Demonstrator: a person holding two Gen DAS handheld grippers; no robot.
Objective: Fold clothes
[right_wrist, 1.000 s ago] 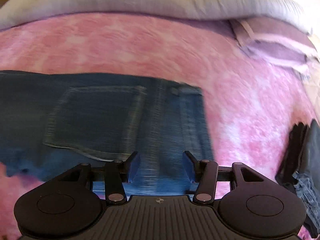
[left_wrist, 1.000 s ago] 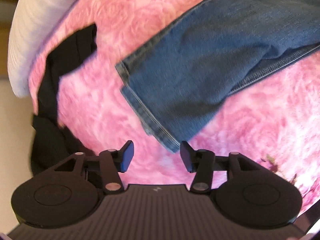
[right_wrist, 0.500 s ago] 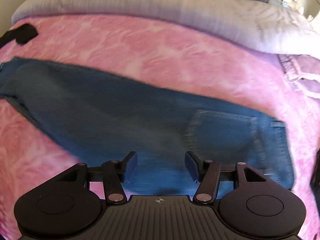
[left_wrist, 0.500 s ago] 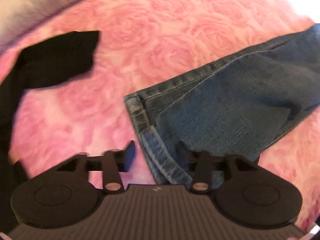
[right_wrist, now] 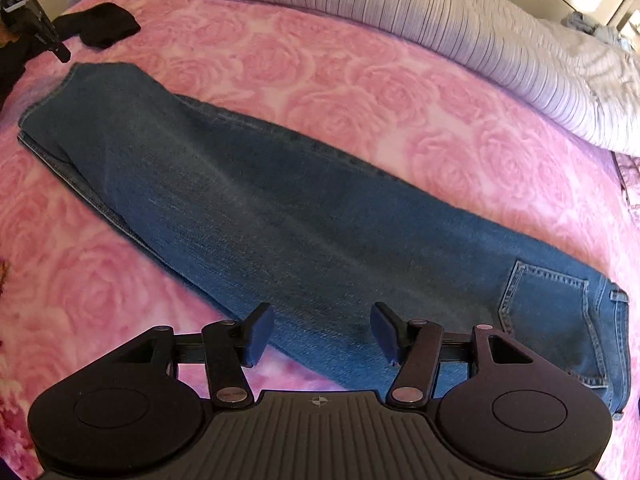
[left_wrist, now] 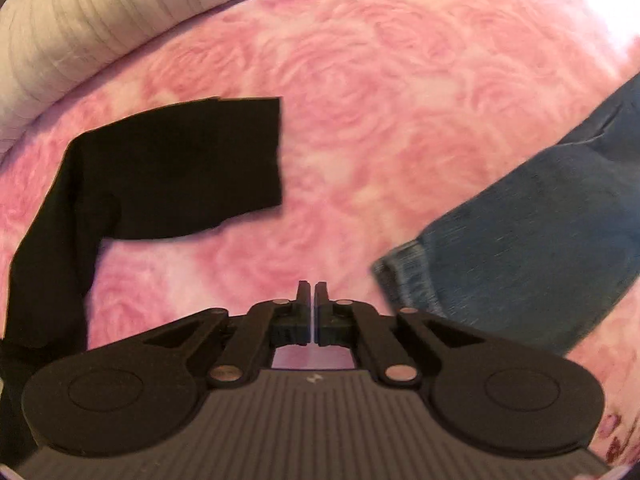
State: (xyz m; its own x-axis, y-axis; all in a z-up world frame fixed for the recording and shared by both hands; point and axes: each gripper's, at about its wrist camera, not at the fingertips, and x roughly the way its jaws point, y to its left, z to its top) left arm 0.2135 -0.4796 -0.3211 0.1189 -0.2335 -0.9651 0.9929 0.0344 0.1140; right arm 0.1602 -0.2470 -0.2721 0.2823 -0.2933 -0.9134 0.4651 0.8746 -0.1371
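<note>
Blue jeans [right_wrist: 304, 216] lie folded lengthwise, leg on leg, flat on the pink rose blanket [right_wrist: 360, 92]; the hems are at the far left and the waist with a back pocket [right_wrist: 548, 300] is at the right. My right gripper [right_wrist: 320, 332] is open and empty over the jeans' near edge. My left gripper [left_wrist: 311, 294] is shut on nothing, over bare blanket [left_wrist: 360, 80]. The jeans' hem [left_wrist: 408, 276] lies to its right, apart from it. A black garment [left_wrist: 168, 168] lies to its left.
A white ribbed duvet [right_wrist: 400, 4] runs along the far edge of the bed; it also shows in the left wrist view [left_wrist: 80, 28]. The left gripper [right_wrist: 36, 28] and the black garment [right_wrist: 100, 26] show at the far left of the right wrist view.
The left gripper has shut and swung left, off the jeans' hem, toward the black garment. The right gripper has moved left along the jeans from the waist toward the legs, still open.
</note>
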